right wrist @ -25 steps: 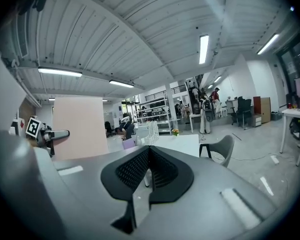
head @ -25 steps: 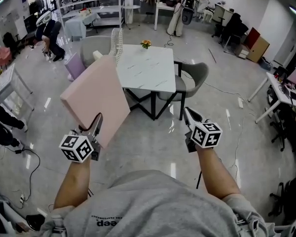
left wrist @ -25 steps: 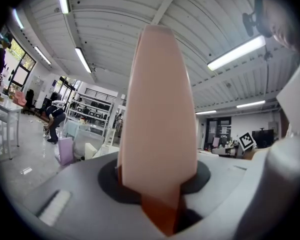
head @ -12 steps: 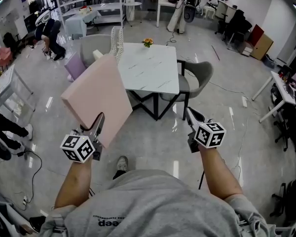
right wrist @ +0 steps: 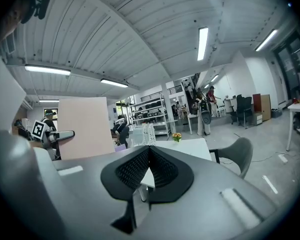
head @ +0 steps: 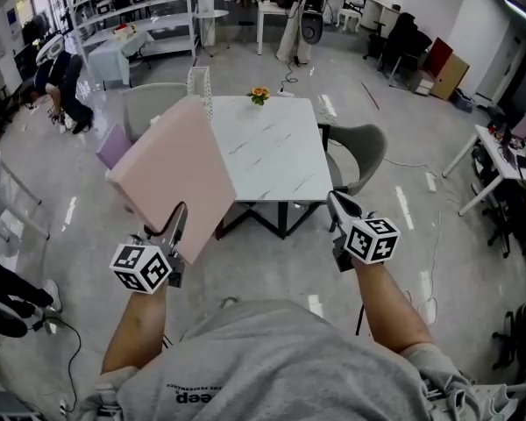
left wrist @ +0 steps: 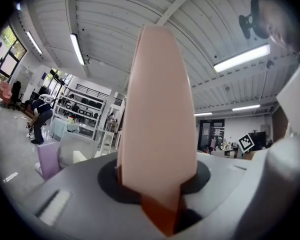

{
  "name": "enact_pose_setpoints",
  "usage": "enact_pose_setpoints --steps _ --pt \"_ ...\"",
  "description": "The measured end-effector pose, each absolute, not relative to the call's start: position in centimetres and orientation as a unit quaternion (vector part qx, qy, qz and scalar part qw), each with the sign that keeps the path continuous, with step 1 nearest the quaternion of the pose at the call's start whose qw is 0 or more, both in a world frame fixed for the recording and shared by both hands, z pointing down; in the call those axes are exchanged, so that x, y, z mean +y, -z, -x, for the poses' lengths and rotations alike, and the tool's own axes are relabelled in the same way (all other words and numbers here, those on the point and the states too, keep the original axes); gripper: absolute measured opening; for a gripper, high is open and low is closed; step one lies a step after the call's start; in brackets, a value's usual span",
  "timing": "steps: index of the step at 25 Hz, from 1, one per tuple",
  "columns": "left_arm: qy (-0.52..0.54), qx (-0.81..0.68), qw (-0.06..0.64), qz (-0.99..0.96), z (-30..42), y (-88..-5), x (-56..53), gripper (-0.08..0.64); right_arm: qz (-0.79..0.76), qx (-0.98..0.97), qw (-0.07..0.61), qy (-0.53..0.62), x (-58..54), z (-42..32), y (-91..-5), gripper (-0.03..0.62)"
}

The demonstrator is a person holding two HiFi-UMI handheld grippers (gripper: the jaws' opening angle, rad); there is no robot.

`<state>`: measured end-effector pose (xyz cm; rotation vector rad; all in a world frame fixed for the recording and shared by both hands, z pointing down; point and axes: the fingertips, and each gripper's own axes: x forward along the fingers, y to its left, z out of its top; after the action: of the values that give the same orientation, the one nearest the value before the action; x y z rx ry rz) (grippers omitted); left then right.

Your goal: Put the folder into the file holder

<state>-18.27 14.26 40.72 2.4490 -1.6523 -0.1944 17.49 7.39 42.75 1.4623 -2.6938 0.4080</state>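
Observation:
A large pink folder (head: 177, 174) stands tilted in the air in front of me, and my left gripper (head: 177, 216) is shut on its lower edge. In the left gripper view the folder (left wrist: 157, 114) rises edge-on from between the jaws. The white mesh file holder (head: 199, 84) stands upright at the far left corner of the white marble table (head: 272, 152). My right gripper (head: 334, 200) hangs right of the folder, shut and empty, short of the table. The right gripper view shows the folder (right wrist: 85, 126) at left and the file holder (right wrist: 148, 133) straight ahead.
A small pot of orange flowers (head: 259, 93) sits at the table's far edge. A grey chair (head: 364, 152) stands at the table's right and another (head: 149, 103) at its left, by a purple box (head: 112, 143). A person (head: 57, 82) bends down at far left.
The table and chairs have come nearer and lower in the head view as I walk forward. Both grippers keep their hold and stance.

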Motion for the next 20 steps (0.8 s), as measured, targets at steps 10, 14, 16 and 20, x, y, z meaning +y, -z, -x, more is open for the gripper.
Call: enact_pose_setpoints --steps 10,14,16,20 --pt "0.060 -0.517 0.092 -0.849 26.5 -39.9 -1.4 0.199 -0.496 -0.858 0.022 -0.131 -6.2 -8.5 -41.7 0.003" --pt "0.058 -0.510 0.099 -0.853 27.7 -40.5 -5.3 0.199 -0.507 -0.850 0.028 -0.139 -9.4 -8.2 -42.4 0.003" --pt "0.057 -0.508 0.104 -0.853 27.8 -40.9 -7.0 0.199 -0.511 -0.847 0.033 -0.144 -10.8 -8.5 -43.0 0.003" --pt "0.052 -0.505 0.113 -0.854 27.0 -41.7 -10.5 0.199 -0.515 -0.842 0.037 -0.159 -14.0 -9.8 -44.5 0.003"
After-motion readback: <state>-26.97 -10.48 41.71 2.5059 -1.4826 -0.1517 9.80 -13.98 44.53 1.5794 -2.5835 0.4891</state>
